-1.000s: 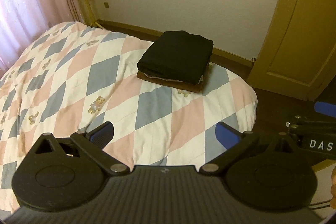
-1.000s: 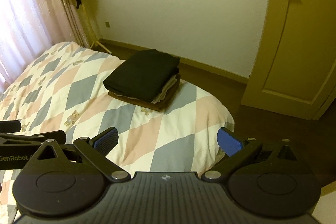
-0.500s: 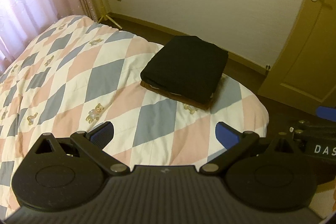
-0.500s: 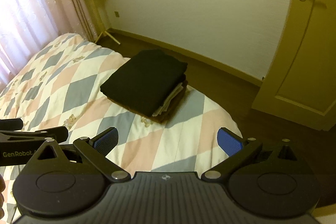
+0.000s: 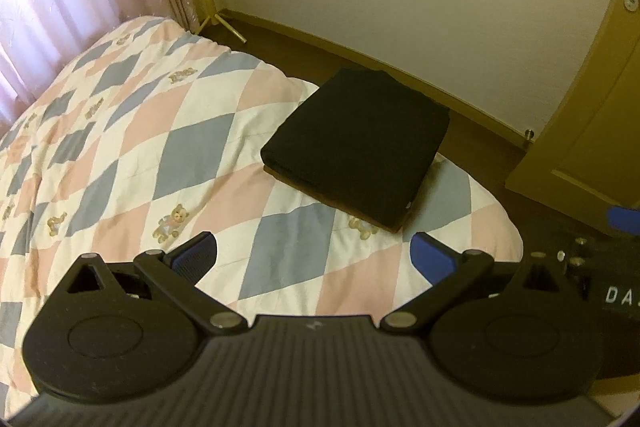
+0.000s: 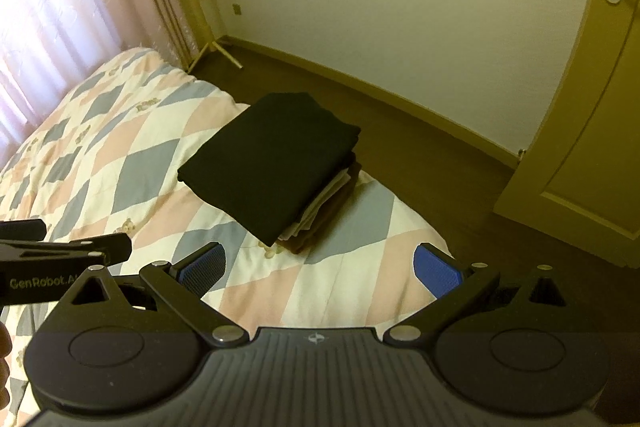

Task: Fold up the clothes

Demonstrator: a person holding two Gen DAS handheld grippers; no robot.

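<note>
1. Hovering over the quilted bedspread (image 5: 120, 131), the left gripper (image 5: 316, 257) has its blue-padded fingers (image 5: 198, 255) spread wide, nothing between them, touching nothing.
2. Same story on the right gripper (image 6: 320, 267): jaws wide apart, blue pads (image 6: 436, 273) bare, empty air over the bed's near edge.
3. And the clothes: a folded stack (image 6: 276, 167) sits on the bedspread near the foot corner, well ahead of both grippers.
4. On top, a black garment (image 5: 356, 147), flat and squared off; from the right wrist view, pale layers (image 6: 320, 203) and a brown piece (image 6: 320, 227) peek out at the stack's open side.
5. Over on the left of the right wrist view, the left gripper's black body is just beside the right one.
6. Behind it all: pink curtain (image 6: 60, 7), plain wall (image 6: 400, 7), olive door (image 6: 580, 147).
</note>
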